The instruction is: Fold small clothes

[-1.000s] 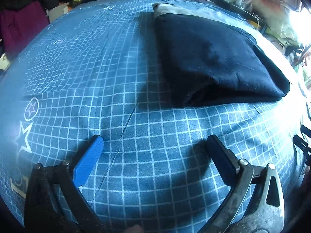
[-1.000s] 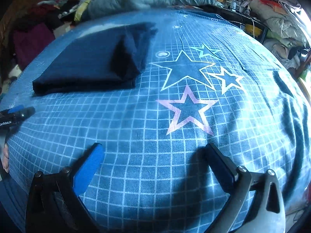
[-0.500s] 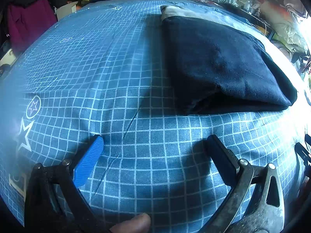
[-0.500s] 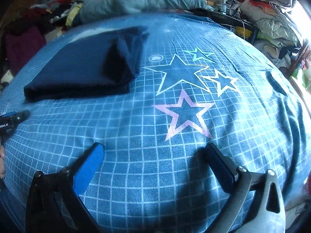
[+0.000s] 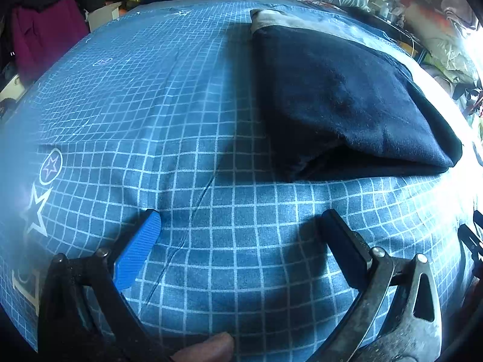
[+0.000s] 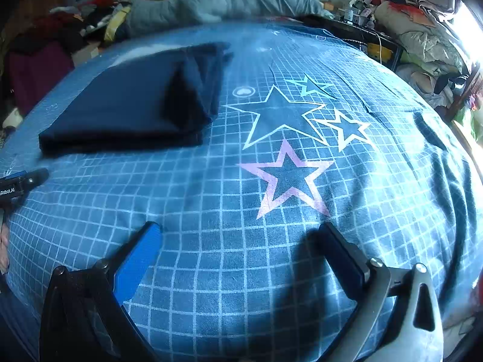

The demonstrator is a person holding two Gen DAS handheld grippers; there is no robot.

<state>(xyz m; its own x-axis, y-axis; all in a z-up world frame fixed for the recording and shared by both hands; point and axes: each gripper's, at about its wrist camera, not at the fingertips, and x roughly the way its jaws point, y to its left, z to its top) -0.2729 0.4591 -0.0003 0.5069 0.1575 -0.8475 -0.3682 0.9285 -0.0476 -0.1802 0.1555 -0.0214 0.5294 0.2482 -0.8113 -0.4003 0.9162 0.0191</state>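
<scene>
Both claws hang spread wide and empty over the bed (image 5: 126,96): the left claw (image 5: 241,223) and the right claw (image 6: 238,235) are near the folded garment but apart from it. On the grid-printed bedspread (image 6: 211,271) the dark navy garment (image 5: 338,99) lies as a flat packet, so the fold looks finished or nearly so; the next move probably calls for one more fold or setting it aside. Only the right view shows the star prints (image 6: 289,178) beside it and the clutter (image 6: 422,36) along the far edge; only the left view shows the pale band (image 5: 271,21) at the garment's far end and a fingertip (image 5: 208,347).
</scene>
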